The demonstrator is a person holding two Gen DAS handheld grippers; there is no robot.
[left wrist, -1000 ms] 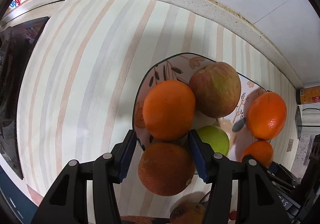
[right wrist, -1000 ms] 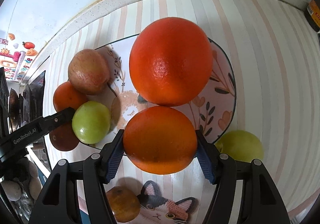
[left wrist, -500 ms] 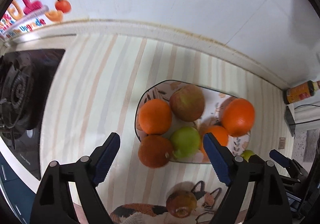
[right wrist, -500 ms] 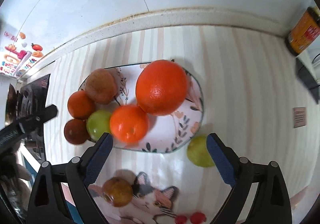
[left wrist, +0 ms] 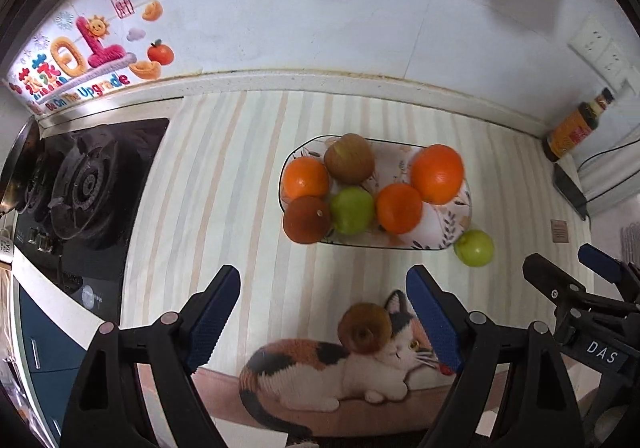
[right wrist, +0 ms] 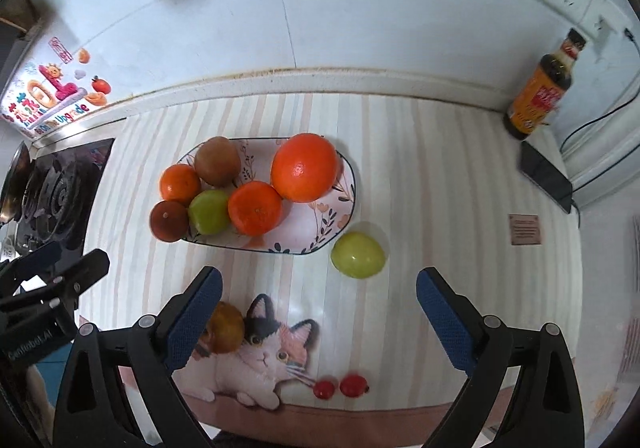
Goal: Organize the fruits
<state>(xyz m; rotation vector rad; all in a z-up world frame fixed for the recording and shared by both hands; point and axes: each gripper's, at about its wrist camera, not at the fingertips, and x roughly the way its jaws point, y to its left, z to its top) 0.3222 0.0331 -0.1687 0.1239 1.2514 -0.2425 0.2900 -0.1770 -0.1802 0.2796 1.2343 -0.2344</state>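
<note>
A patterned oval plate (left wrist: 452, 224) (right wrist: 320, 224) on the striped mat holds several fruits: a big orange (left wrist: 437, 174) (right wrist: 305, 167), a smaller orange (left wrist: 399, 208) (right wrist: 255, 208), a green fruit (left wrist: 352, 210) (right wrist: 209, 212), an apple (left wrist: 349, 164) (right wrist: 217, 167), another orange (left wrist: 305, 178) (right wrist: 180, 184) and a dark brown fruit (left wrist: 307, 219) (right wrist: 169, 221). A green fruit (left wrist: 474, 248) (right wrist: 358, 255) lies on the mat right of the plate. A brownish fruit (left wrist: 365, 328) (right wrist: 228, 328) lies near the front. My left gripper (left wrist: 323, 312) and right gripper (right wrist: 318, 318) are open, empty, above the front of the mat.
A gas hob (left wrist: 76, 184) lies to the left. A sauce bottle (right wrist: 538, 88) and a dark device with a cable (right wrist: 546, 176) stand at the back right. Two small red fruits (right wrist: 340, 387) lie near the front edge. A tiled wall (right wrist: 320, 8) rises behind.
Both grippers opened, let go of the fruits they held on the plate, and pulled back and up. The smaller orange and the dark brown fruit now rest on the plate.
</note>
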